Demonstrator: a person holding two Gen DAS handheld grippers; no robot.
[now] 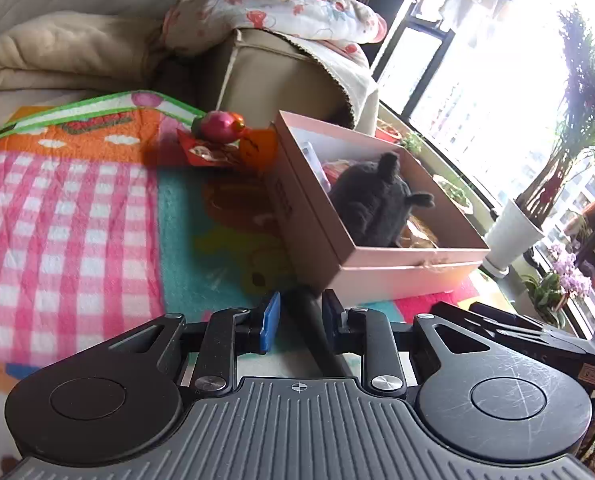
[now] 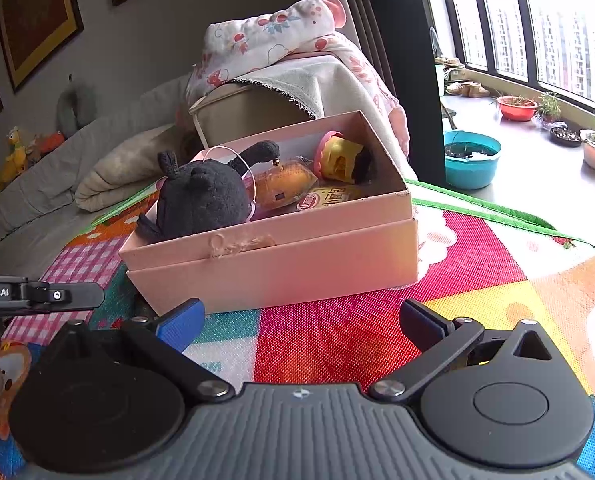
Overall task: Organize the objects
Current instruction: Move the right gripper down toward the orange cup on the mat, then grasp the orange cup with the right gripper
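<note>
A pink cardboard box (image 1: 409, 270) (image 2: 281, 264) stands on a colourful play mat. It holds a dark grey plush toy (image 1: 371, 204) (image 2: 201, 200), a yellow snack packet (image 2: 285, 186) and a yellow and pink toy (image 2: 339, 156). My left gripper (image 1: 299, 320) is shut on a black rod-like object (image 1: 317, 332), just in front of the box's near corner. My right gripper (image 2: 301, 320) is open and empty, just in front of the box. A pink and green toy (image 1: 219, 126) and red and orange packets (image 1: 225, 152) lie on the mat left of the box.
A beige padded box (image 1: 281, 80) draped with a floral cloth (image 1: 273, 4) stands behind the pink box. Folded beige bedding (image 1: 57, 52) lies at the back left. Potted plants (image 1: 513, 232) and basins (image 2: 471, 158) stand by the windows. The left gripper's body (image 2: 37, 294) shows at the right wrist view's left edge.
</note>
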